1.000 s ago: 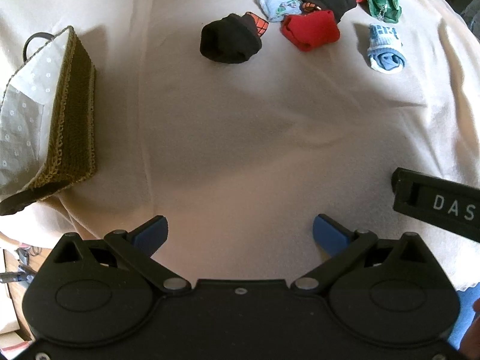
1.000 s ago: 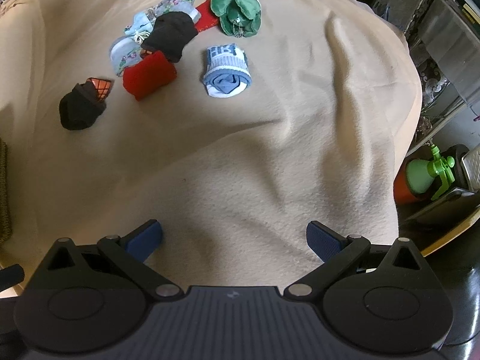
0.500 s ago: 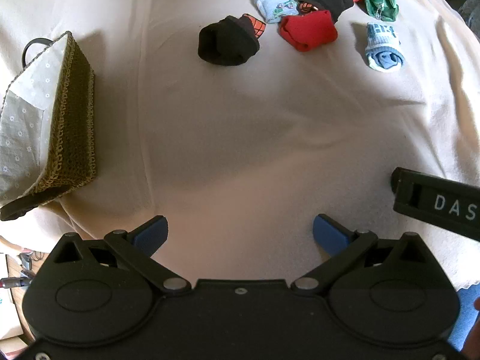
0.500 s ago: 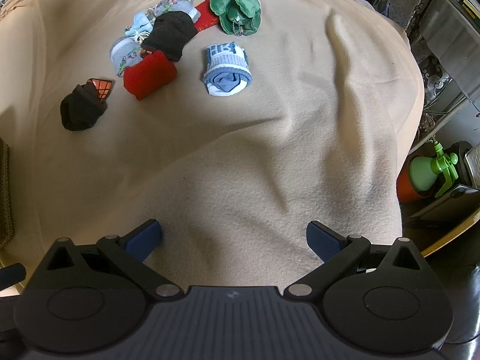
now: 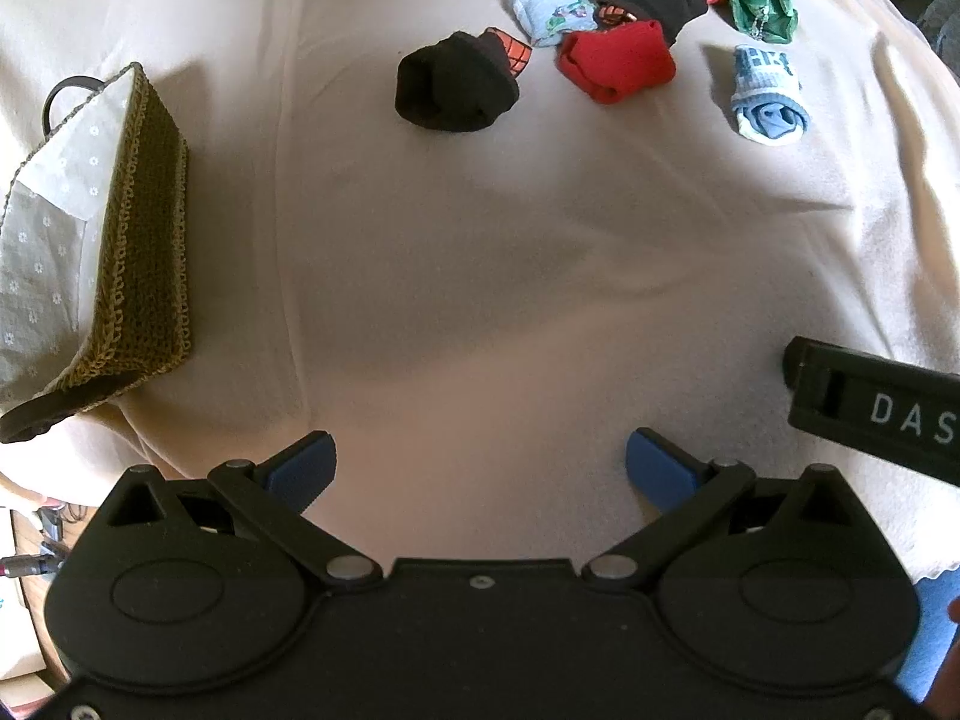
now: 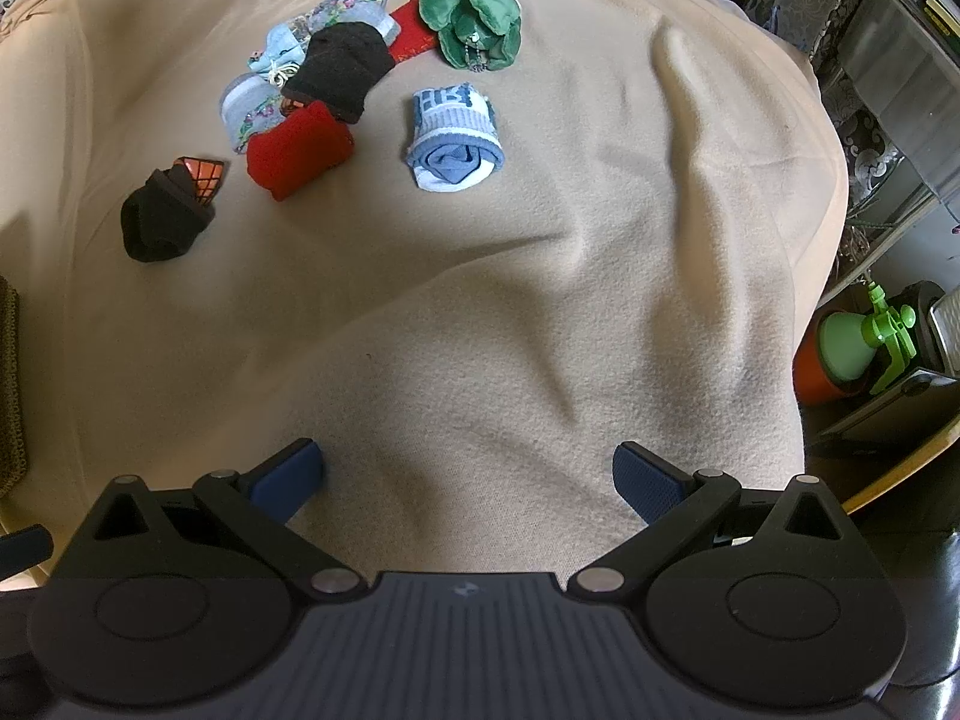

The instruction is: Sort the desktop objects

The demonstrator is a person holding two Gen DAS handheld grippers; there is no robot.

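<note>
A rumpled beige blanket (image 6: pixel 540 312) covers the whole surface, with a green spray bottle (image 6: pixel 864 336) standing down in the clutter off its right edge and an olive woven basket (image 5: pixel 120 252) with pale dotted lining at the left. At the far side lies a heap of rolled socks: a black roll (image 5: pixel 456 84) against an orange puzzle cube (image 6: pixel 201 175), a red roll (image 6: pixel 297 150), a blue-and-white roll (image 6: pixel 453 141) apart, and a green plush (image 6: pixel 474 24). The left hand-held gripper (image 5: pixel 480 468) and the right hand-held gripper (image 6: pixel 468 477) both hang spread wide and empty over bare blanket, well short of the heap.
</note>
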